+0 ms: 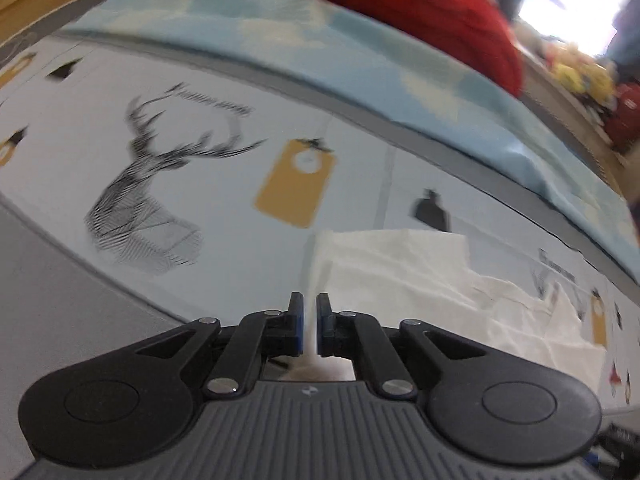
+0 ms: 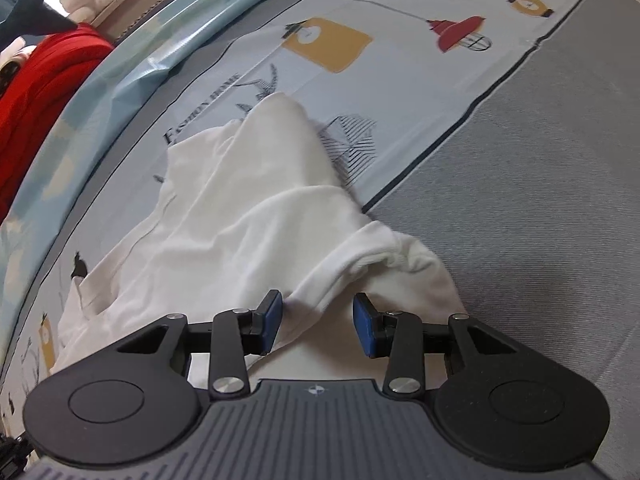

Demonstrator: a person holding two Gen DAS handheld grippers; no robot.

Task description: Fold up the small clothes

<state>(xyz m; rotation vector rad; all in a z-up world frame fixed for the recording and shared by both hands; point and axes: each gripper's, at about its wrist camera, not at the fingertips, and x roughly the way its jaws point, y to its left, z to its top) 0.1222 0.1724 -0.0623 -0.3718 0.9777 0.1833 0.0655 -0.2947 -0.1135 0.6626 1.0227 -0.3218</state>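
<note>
A white garment (image 2: 240,208) lies rumpled on the printed sheet (image 2: 400,92) of a bed, its far end reaching the "Fashion Home" lettering (image 2: 200,114). The right tool (image 2: 318,324) sits over the garment's near edge with its blue pads (image 2: 366,330) spread wide, fabric bunched between them but not pinched. The left tool (image 1: 310,322) has its pads nearly pressed together, with white cloth (image 1: 400,272) showing in the thin gap; I cannot tell whether it grips it. Beyond the garment, a light blue blanket (image 1: 280,24) and a red knit (image 1: 420,12) lie along the bed's far side.
</note>
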